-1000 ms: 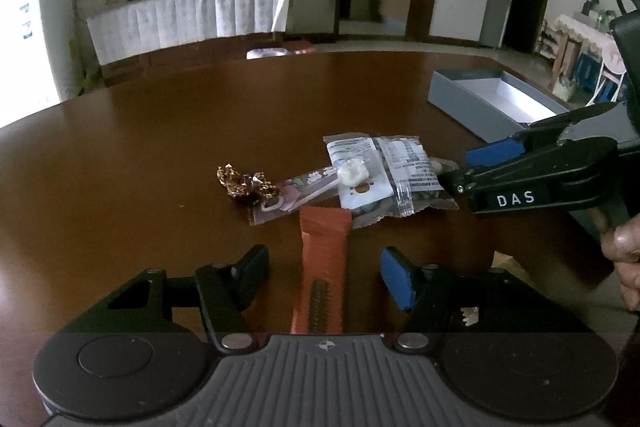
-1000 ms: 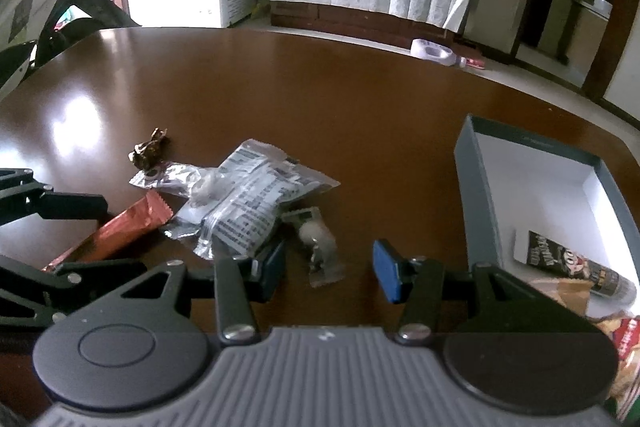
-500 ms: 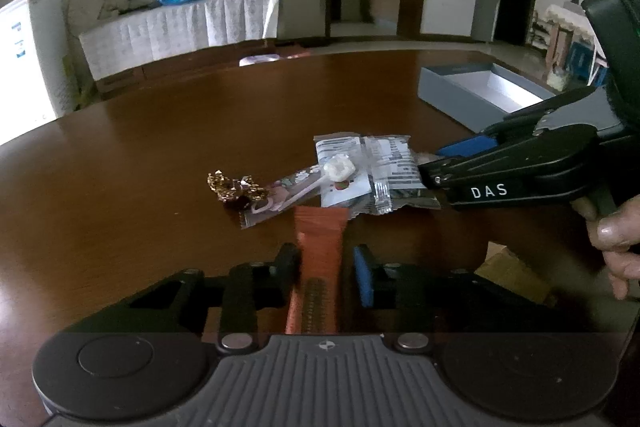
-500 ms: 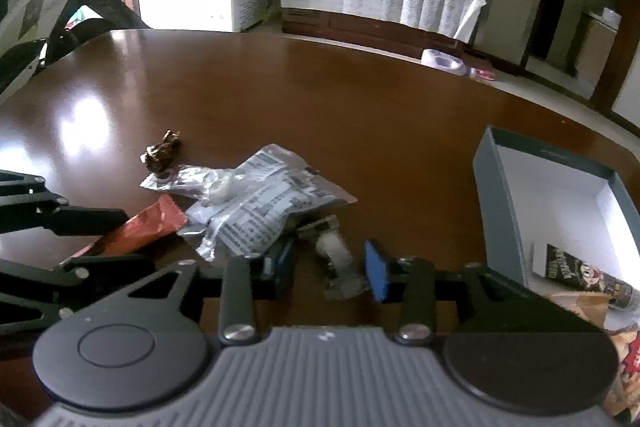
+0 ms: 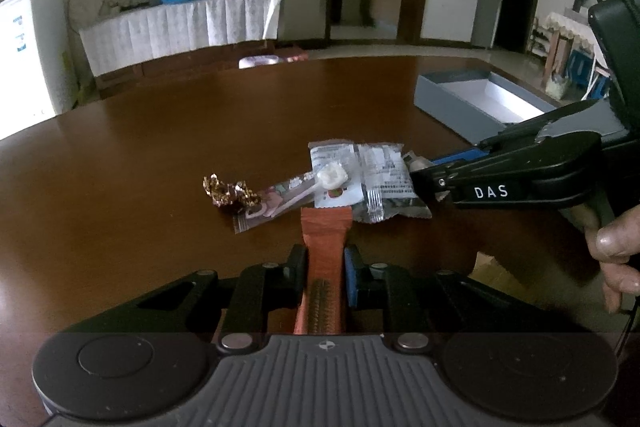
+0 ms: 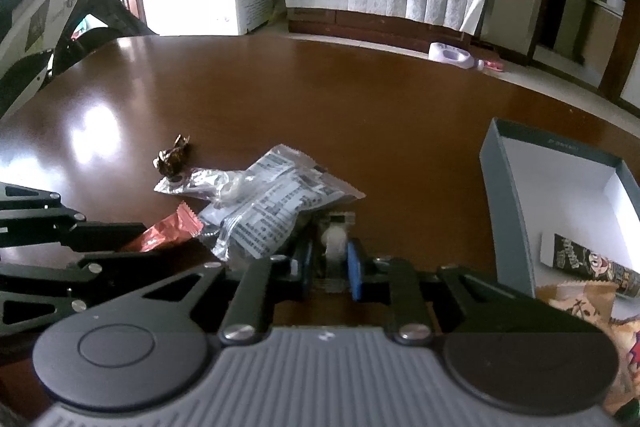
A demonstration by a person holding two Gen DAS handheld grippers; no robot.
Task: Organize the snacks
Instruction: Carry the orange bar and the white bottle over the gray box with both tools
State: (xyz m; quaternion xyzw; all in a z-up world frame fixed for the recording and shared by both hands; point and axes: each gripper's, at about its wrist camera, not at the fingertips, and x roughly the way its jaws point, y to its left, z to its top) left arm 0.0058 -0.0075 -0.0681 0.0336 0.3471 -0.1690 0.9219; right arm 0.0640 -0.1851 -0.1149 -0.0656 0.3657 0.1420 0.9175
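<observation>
My left gripper [image 5: 326,259] is shut on the near end of an orange-red snack bar [image 5: 326,227], which lies on the brown table and points away from me. The bar [image 6: 168,233] and the left gripper [image 6: 136,241] also show at the left of the right wrist view. My right gripper [image 6: 330,259] has its jaws closing on a small clear-wrapped white candy [image 6: 334,241], and the blue pads touch its wrapper. From the left wrist view the right gripper [image 5: 420,171] comes in from the right, beside a silver printed packet [image 5: 376,179].
A gold-foil sweet [image 5: 224,191] and a lollipop packet [image 5: 280,199] lie left of the silver packet [image 6: 272,211]. A grey box [image 6: 508,203] with a white inside stands at the right and holds a dark snack packet [image 6: 580,263]. A person's hand [image 5: 616,247] holds the right gripper.
Both grippers closed from wide open: the left onto the orange-red bar, the right around the small white candy. Neither hand shifted noticeably.
</observation>
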